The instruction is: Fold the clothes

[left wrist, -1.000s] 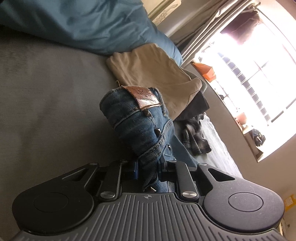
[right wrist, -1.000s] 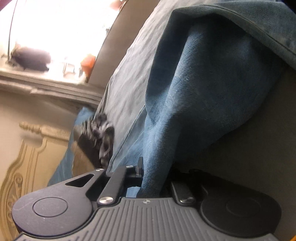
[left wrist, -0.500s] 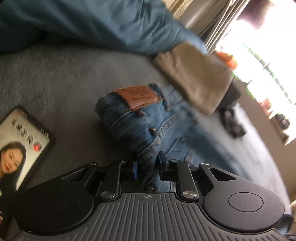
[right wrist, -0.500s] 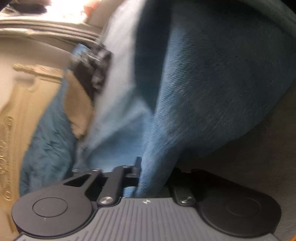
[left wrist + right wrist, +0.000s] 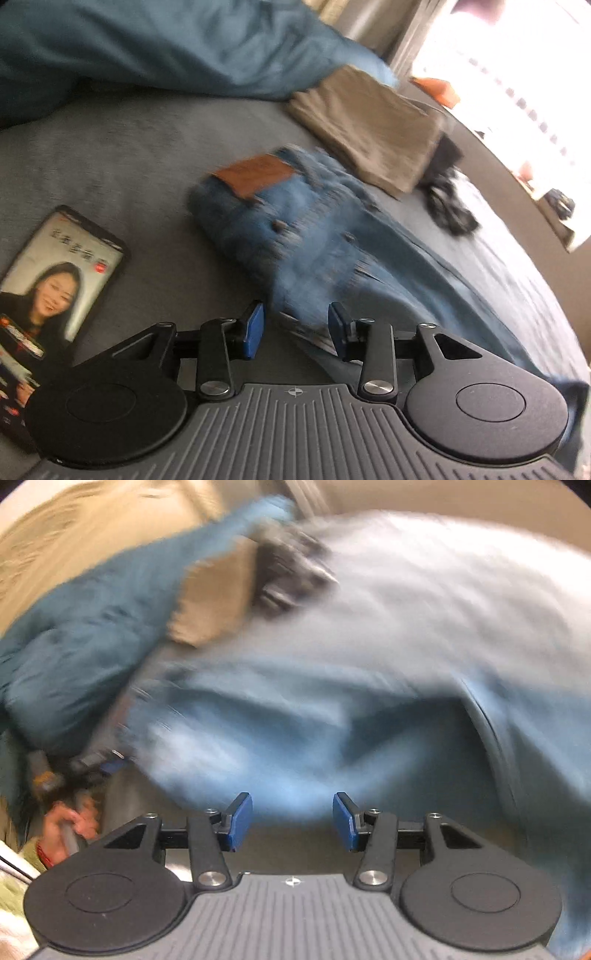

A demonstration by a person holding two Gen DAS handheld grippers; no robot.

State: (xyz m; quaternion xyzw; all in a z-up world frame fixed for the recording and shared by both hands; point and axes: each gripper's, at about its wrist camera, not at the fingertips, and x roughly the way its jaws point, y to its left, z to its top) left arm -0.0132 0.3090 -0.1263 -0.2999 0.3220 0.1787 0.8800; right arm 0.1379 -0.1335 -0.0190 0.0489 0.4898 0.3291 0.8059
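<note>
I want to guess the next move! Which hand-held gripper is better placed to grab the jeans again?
Probably the left hand-held gripper. Its open jaws sit right at the edge of the jeans, near the brown patch. The right hand-held gripper is open too, but its view is too blurred to judge.

Each black plastic two-finger gripper, left and right, has a ribbed grey base, round black discs either side, silver screws on black link arms, and flat blue pads.
</note>
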